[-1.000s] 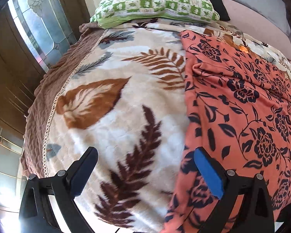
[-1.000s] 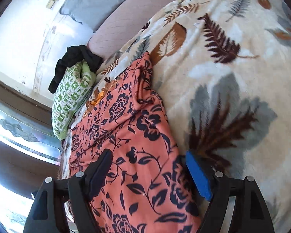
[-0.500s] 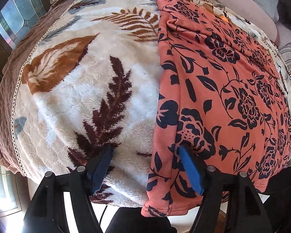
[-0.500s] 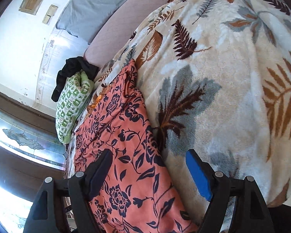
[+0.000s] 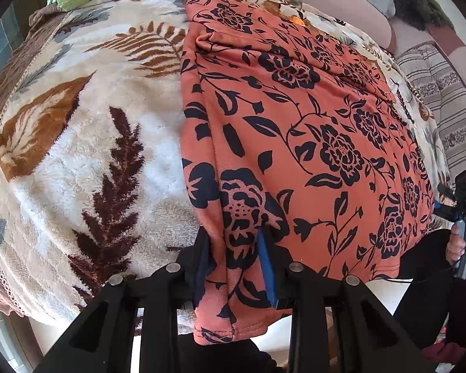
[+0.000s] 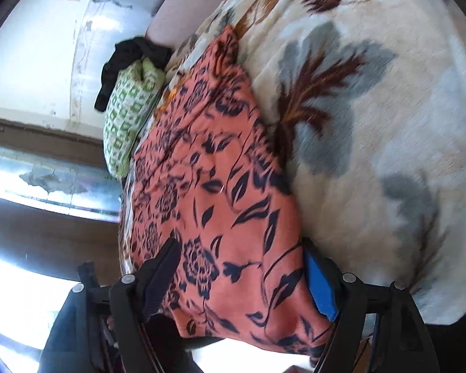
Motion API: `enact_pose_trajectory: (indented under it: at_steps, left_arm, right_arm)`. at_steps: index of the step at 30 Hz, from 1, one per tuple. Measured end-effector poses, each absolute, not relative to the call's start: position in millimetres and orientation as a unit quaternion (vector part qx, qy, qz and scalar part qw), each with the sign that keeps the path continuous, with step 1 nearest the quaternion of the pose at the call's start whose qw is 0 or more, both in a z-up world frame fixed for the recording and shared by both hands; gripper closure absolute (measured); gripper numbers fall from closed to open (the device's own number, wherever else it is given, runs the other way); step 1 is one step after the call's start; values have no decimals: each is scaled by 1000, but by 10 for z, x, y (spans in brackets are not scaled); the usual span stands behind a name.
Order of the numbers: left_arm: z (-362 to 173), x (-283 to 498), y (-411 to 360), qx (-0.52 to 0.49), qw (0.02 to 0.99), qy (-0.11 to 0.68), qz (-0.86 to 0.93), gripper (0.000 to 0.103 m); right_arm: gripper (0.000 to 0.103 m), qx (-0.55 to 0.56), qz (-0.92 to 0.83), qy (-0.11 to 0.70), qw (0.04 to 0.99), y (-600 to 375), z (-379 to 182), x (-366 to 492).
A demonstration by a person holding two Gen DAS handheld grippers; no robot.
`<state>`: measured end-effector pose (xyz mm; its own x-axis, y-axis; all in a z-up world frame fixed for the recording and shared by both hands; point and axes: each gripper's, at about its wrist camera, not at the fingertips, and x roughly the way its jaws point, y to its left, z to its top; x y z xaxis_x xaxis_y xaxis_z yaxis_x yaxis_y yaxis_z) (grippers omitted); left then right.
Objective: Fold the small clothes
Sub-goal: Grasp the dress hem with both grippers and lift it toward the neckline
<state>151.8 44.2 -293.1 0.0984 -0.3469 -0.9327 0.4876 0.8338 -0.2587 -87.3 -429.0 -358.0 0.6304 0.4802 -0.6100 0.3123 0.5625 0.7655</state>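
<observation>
The orange, black-flowered knit garment lies lengthwise away along the leaf-patterned fleece bed blanket, left claw closing around its near-left hem corner (fabric between), right claw open astride the near-right corner.

Our left gripper points steeply down, its jaws closing with a bunched fold of cloth between the blue pads, which look pressed against it. Our right gripper tilts down more gently, jaws wide and closing slightly, straddling cloth without pinching it. Far right in the left wrist view, our right hand grips its handle.
</observation>
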Motion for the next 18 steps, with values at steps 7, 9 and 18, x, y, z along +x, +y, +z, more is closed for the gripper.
enact_pose_trajectory:
  at_steps: [7,9,18]
  left_arm:
    - [-3001,1504,534,34,727,607,-319,64]
    - [-3008,1444,494,62,731,597,-326,68]
    - [-2977,1545,532,55,746,584,-316,68]
  right_arm:
    - [68,354,17,476,805,-4095,-3545,-911]
    - [74,360,15,475,803,-4118,-3566,-936]
    - [73,348,11,476,807,-4101,-3547,-834]
